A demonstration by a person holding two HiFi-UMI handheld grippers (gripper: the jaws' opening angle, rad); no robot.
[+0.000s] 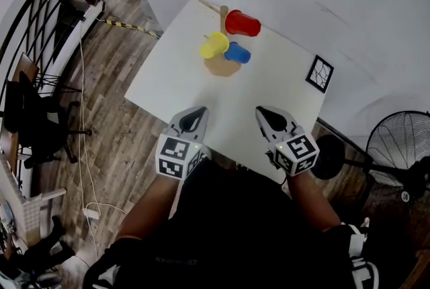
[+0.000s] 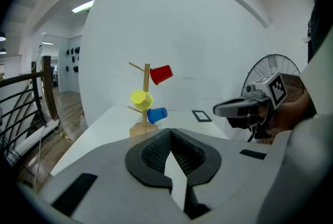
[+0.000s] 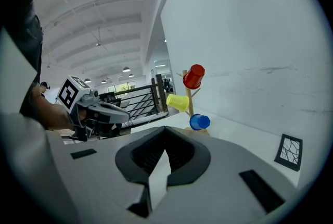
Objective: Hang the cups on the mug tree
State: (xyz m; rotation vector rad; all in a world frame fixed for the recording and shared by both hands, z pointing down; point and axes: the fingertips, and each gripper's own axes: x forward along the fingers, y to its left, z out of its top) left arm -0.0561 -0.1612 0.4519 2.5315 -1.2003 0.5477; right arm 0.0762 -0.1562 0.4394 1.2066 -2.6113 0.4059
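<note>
White table holds the mug tree, with red cup, yellow cup and blue cup hung on it. Left gripper and right gripper: jaws together, empty. Tree well apart, at 1 o'clock of left, 11 o'clock of right.

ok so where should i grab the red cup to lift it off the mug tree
Probably across the sidewall of the red cup, near its closed end, coming from the right in the head view. Its mouth faces the trunk of the mug tree on a peg, so the closed end sticks out free.
</note>
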